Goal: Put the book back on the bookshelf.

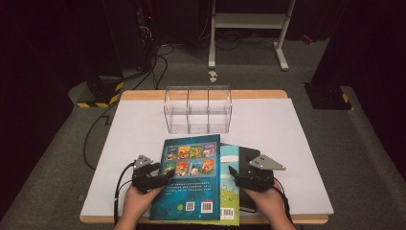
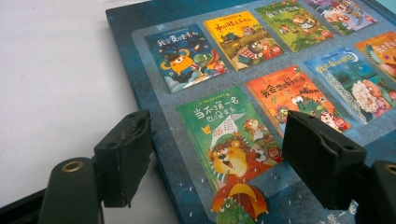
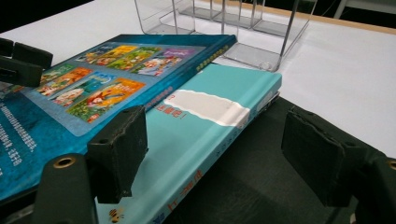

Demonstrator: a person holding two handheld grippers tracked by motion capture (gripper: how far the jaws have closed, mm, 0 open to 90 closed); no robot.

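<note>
Dark blue hardcover picture book [image 1: 189,179] lies flat, back cover up, on top of a stack at the near middle of the white surface [image 1: 297,143]. Its long axis runs near-to-far, tilted slightly so the far end leans right; barcode end is toward me, the grid of small cover pictures at the far half. Glossy board cover, square corners.

Under it sits a teal hardcover book [image 1: 230,191], sticking out to the right, spine edge showing in my right gripper view [image 3: 205,140]. Under that, a flat black book or folder [image 1: 249,163], matte, poking out further right.

My left gripper [image 1: 160,179] is at the blue book's left edge, jaws spread wide and gripping nothing; in the left gripper view one pad hangs over the bare surface and the other over the cover, straddling the edge. My right gripper [image 1: 237,175] is at the stack's right side, jaws also parted and empty, one pad over the teal book, the other over the black one.

Clear acrylic three-compartment organizer [image 1: 197,109] stands just beyond the blue book's far end, near it but apart. Plenty of bare surface left and right of the stack; the near edges of the books reach close to the surface's near edge.
</note>
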